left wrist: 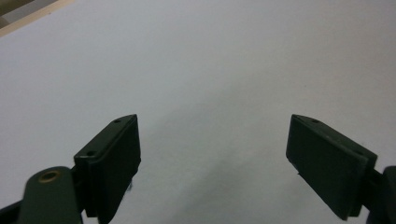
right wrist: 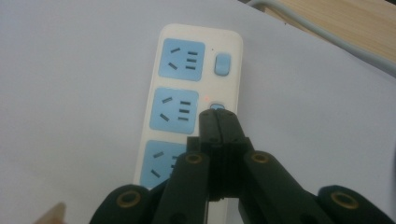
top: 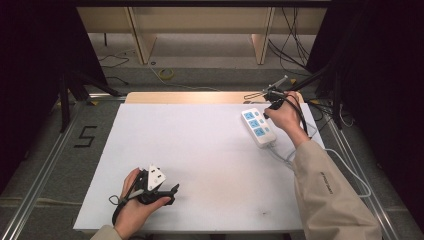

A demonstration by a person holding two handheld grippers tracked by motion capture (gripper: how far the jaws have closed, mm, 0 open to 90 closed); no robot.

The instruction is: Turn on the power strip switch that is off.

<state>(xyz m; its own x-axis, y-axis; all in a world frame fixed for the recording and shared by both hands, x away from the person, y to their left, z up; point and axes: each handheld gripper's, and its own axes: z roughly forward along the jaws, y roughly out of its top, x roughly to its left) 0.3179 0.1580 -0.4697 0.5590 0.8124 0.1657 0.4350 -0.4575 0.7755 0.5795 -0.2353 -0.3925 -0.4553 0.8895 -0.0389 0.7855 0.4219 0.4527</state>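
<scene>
A white power strip (top: 259, 128) with blue sockets lies at the table's far right; in the right gripper view the power strip (right wrist: 187, 98) has three sockets, each with a blue switch beside it. My right gripper (right wrist: 217, 115) is shut, and its closed tips rest on the middle switch (right wrist: 217, 107), where a small red light (right wrist: 206, 98) glows. In the high view the right gripper (top: 268, 112) points down at the strip. My left gripper (top: 172, 192) lies at the near left of the table. The left gripper (left wrist: 212, 140) stands open with nothing between its jaws.
The strip's white cable (top: 345, 165) loops off the table's right edge. A white sheet (top: 200, 150) covers the table, wood showing along the far edge. Beyond the table stand a wooden frame (top: 145, 40) and floor cables (top: 167, 74).
</scene>
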